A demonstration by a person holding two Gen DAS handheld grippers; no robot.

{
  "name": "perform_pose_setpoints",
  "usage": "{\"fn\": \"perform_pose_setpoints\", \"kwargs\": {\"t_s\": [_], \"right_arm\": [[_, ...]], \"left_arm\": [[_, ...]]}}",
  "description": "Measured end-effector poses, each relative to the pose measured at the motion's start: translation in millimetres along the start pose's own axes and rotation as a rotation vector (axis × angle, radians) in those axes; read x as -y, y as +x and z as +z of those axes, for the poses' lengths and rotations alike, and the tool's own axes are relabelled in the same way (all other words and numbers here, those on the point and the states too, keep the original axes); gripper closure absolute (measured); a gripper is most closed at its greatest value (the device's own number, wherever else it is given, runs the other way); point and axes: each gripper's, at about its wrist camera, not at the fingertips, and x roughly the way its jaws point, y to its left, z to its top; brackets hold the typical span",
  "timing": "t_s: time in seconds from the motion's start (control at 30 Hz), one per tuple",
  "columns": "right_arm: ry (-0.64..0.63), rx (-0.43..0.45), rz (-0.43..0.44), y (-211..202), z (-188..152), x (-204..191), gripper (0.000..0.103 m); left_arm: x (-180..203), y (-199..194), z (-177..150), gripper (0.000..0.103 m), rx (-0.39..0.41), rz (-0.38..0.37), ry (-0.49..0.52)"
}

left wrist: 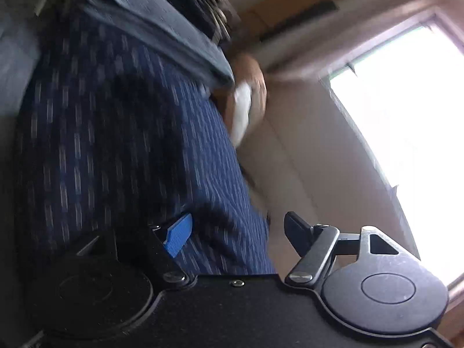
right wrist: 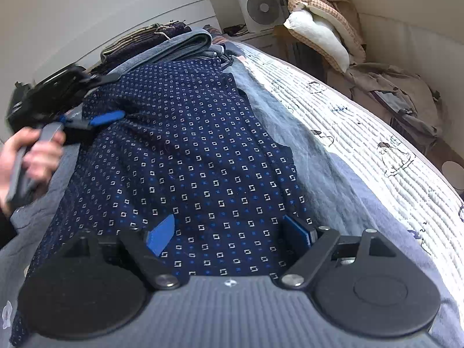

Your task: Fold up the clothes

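Mid-fold: right gripper gapes over navy patterned shirt just below, left gripper empty, parted at its far edge; next pinch an edge.

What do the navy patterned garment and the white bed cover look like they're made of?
Navy patterned garment: seems a thin woven fabric, matte, with small printed or woven squares; it drapes in soft wrinkles. White bed cover: looks like quilted cotton, matte, with stitched parallel ridges and small line drawings. Exact fibres can't be told.
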Motion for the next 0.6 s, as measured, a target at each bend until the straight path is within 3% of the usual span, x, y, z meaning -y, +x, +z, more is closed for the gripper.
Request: {"fn": "perform_pose_setpoints", "kwargs": {"t_s": [0.1,0.13,0.2,0.27,0.33,0.47,0.6], "right_arm": [[0.006,0.002,0.009,-1,1,1,0.021],[0.012,0.003,0.014,-2,2,2,0.021],[0.029,0.013,0.023,-5,4,4,0.021],[0.045,0.028,0.030,-8,5,5,0.020],[0.049,0.047,0.034,-11,6,4,0.020],[0.058,0.082,0.042,-14,9,3,0.020],[0.086,0.099,0.055,-15,13,4,0.020]], "left_arm": [[9,-3,13,0.042,0.019,0.017,0.004],[18,-8,13,0.035,0.013,0.011,0.032],[41,-17,12,0.030,0.008,0.009,0.141],[60,-25,14,0.019,0.021,0.052,0.240],[78,-36,15,0.018,0.011,0.107,0.329],[132,-1,17,0.015,-0.051,0.235,0.580],[170,66,15,0.015,-0.151,0.395,0.824]]}}
